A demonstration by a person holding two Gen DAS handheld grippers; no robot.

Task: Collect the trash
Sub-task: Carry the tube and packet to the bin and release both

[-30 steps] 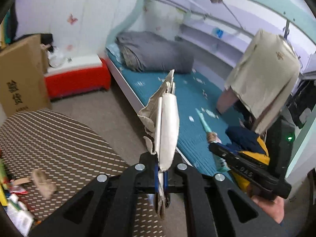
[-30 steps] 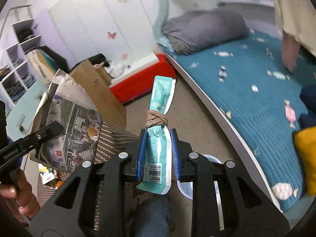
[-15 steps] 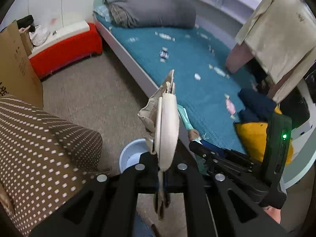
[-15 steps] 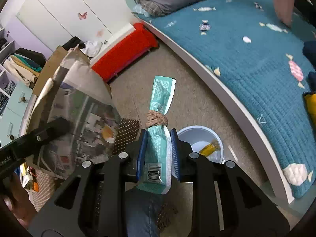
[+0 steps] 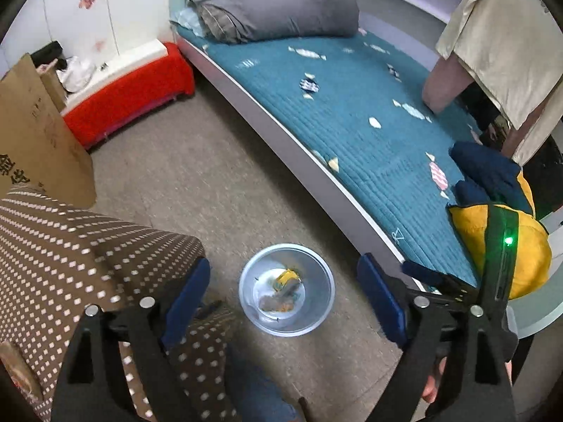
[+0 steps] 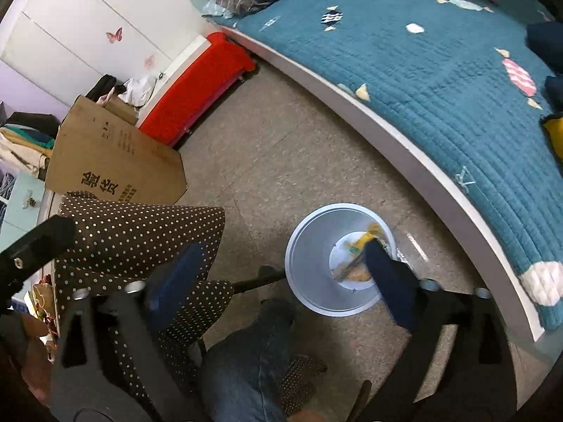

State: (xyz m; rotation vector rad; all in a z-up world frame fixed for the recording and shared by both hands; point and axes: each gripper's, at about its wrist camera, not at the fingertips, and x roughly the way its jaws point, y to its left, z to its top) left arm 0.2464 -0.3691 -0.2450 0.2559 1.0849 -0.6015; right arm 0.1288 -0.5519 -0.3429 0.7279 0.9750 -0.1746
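Each hand-held gripper — left (image 5: 286, 297), right (image 6: 278, 274) — has just spread wide, empty, above the bin (image 5: 318, 311).

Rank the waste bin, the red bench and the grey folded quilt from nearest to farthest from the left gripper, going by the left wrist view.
1. Waste bin: on the floor, right below the open left gripper.
2. Red bench: across the floor, upper left, against the wall.
3. Grey folded quilt: farthest, at the bed's head, top centre.

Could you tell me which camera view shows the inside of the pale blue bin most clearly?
The left wrist view: the bin sits unobstructed between the open gripper's fingers, its bottom and trash visible. In the right wrist view, the bin is larger, but one blue finger pad covers part of its contents.
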